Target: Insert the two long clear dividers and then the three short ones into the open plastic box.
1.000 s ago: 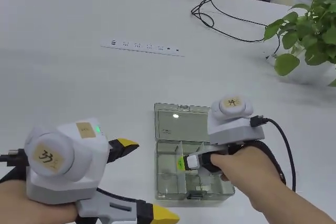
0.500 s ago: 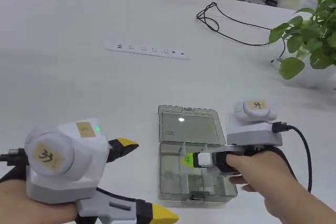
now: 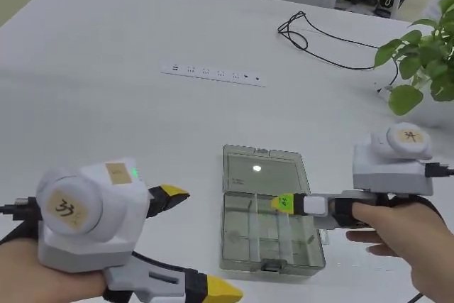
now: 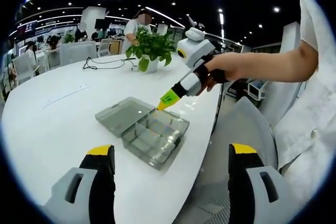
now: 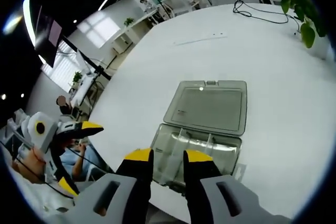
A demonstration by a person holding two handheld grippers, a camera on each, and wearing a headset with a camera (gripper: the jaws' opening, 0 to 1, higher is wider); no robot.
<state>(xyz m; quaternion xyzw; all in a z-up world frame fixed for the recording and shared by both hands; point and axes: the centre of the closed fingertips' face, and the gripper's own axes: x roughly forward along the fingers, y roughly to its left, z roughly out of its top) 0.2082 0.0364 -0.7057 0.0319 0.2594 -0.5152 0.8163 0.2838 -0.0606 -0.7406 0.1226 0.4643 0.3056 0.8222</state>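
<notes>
Clear hinged plastic box (image 3: 264,172), open; clear dividers (image 3: 250,226) apparently seated, insertion seemingly finishing. Right gripper (image 3: 282,204) above, jaws near-closed, empty; left gripper (image 3: 197,241) agape, empty. Next: probably check seating.

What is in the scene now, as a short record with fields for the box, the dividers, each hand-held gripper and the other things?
box: open on the white table, lid flat behind the base
dividers: clear strips stand in the base; number unclear
left hand-held gripper: jaws wide apart, empty, left of the box
right hand-held gripper: jaws close together, tip above the box
other: power strip, black cable, plant
</notes>
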